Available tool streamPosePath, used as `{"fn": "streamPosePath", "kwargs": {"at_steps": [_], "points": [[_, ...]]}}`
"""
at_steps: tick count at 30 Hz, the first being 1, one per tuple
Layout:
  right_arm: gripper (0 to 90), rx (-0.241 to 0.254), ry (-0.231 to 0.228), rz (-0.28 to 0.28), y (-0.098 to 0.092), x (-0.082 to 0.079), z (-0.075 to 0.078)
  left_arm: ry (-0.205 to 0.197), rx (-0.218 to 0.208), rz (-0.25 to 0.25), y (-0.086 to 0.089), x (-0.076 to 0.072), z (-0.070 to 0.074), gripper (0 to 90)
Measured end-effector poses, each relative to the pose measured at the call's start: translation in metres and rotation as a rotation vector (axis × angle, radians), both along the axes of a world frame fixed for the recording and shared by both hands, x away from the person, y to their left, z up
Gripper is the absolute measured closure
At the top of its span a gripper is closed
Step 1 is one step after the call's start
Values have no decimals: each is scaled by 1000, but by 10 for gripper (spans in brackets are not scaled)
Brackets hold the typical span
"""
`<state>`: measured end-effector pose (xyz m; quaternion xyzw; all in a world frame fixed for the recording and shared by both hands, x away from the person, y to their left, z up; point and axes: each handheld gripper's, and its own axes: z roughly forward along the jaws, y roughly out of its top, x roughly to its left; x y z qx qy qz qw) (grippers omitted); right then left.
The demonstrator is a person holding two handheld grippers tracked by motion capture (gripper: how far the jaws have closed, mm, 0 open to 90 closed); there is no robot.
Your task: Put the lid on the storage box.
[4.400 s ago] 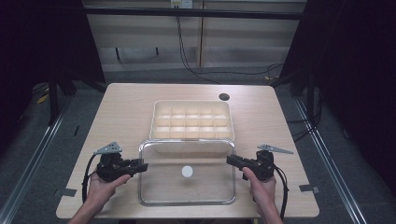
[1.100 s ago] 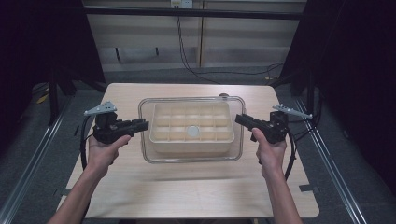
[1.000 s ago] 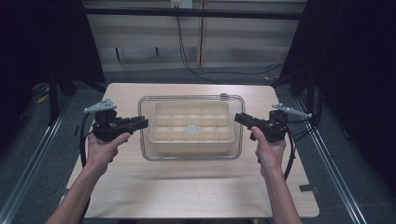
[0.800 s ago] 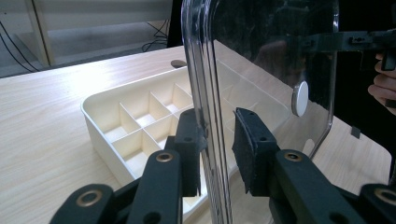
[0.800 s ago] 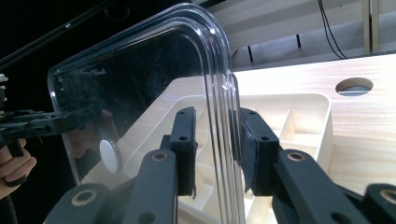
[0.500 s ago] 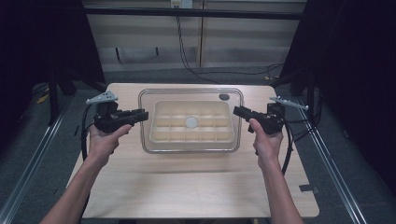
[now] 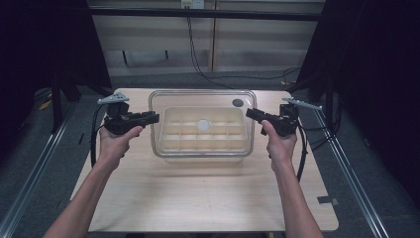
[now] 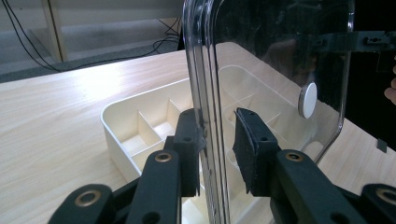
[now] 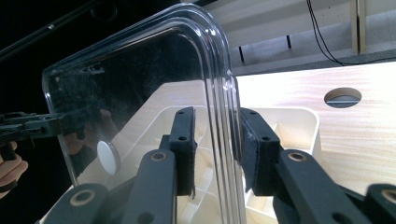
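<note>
A clear plastic lid (image 7: 203, 96) with a white knob (image 7: 203, 124) at its middle hangs level above a cream compartment tray (image 7: 204, 108). My left gripper (image 7: 156, 117) is shut on the lid's left edge, and my right gripper (image 7: 249, 113) is shut on its right edge. In the left gripper view the jaws of the left gripper (image 8: 217, 126) straddle the rim of the lid (image 8: 280, 46), with the knob (image 8: 308, 100) and the tray (image 8: 116, 135) beyond. In the right gripper view the right gripper (image 9: 215, 123) clamps the lid (image 9: 149, 79) over the tray (image 9: 299, 116).
The light wooden table (image 7: 198, 198) has a round cable hole (image 7: 237, 102) near its far edge, behind the tray. A small dark tag (image 7: 327, 200) lies at the near right. Cables run across the floor beyond the table.
The lid lay on the table in front of the tray 4.4 s ago. Both grippers have since lifted it and carried it away from the person, over the tray; in the last second it moved farther back.
</note>
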<state>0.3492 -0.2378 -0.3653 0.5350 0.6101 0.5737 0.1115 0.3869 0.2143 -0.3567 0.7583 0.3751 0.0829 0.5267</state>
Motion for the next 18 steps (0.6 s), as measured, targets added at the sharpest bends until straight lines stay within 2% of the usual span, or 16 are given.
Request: {"fn": "streamPosePath", "kwargs": {"at_steps": [9,18], "points": [[687,-2,18,0,3,15,2,10,4,20,2,7,2,711],[687,-13,38,-5,4,24,-3,37,17,30,-1,19,-7,706]]}}
